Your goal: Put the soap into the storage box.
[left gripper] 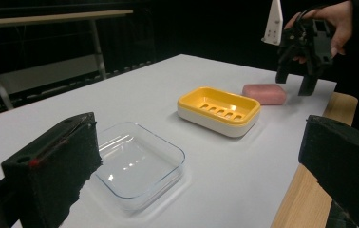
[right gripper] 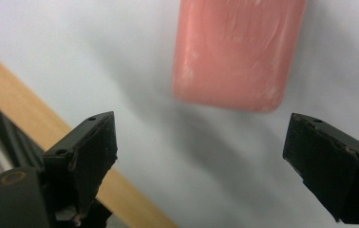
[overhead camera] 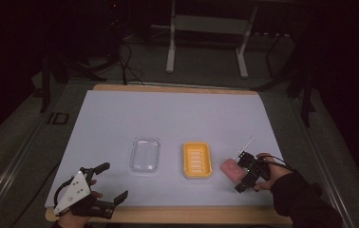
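My right tool (right gripper: pixel 201 156) hangs released, jaws wide, over the worktop (overhead camera: pixel 168 114) with the soap (right gripper: pixel 238 52) lying just ahead. I'm lining up the grasp; next, straddle it and clench. My left tool (overhead camera: pixel 105 187) rests released.

Dim lab: covered table (overhead camera: pixel 120 114), metal stand (overhead camera: pixel 206 42), cables (overhead camera: pixel 127 61).

A pink soap bar (overhead camera: pixel 231 168), faintly streaked with white, lay right of a soap dish (overhead camera: pixel 197 160) with a yellow slotted tray over a white base. Left of it sat a clear, colourless lid (overhead camera: pixel 145 155). The table (overhead camera: pixel 177 114) was white, edged in pale wood. Both grippers, the left gripper (overhead camera: pixel 111 183) and the right gripper (overhead camera: pixel 240 172), were black.
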`<act>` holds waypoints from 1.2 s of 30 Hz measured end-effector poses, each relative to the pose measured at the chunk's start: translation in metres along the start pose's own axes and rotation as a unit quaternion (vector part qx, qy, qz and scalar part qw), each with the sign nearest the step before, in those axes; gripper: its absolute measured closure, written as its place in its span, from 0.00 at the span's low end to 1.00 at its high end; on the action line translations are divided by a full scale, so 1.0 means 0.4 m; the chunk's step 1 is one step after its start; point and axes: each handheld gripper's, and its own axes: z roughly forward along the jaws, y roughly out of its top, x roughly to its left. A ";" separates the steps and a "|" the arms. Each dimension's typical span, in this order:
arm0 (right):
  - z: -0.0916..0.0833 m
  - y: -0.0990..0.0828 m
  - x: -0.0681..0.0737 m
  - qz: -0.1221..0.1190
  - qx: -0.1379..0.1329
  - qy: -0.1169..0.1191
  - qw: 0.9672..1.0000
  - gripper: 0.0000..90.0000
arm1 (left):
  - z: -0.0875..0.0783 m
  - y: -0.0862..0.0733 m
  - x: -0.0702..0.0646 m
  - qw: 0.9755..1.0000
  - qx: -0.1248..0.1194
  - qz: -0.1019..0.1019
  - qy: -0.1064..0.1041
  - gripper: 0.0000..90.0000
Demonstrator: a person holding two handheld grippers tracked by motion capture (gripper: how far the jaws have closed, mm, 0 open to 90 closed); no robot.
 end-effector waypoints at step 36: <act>0.057 0.087 -0.023 0.001 -0.074 -0.020 0.997 0.26 | 0.001 -0.001 -0.001 1.000 0.002 0.002 -0.002 0.00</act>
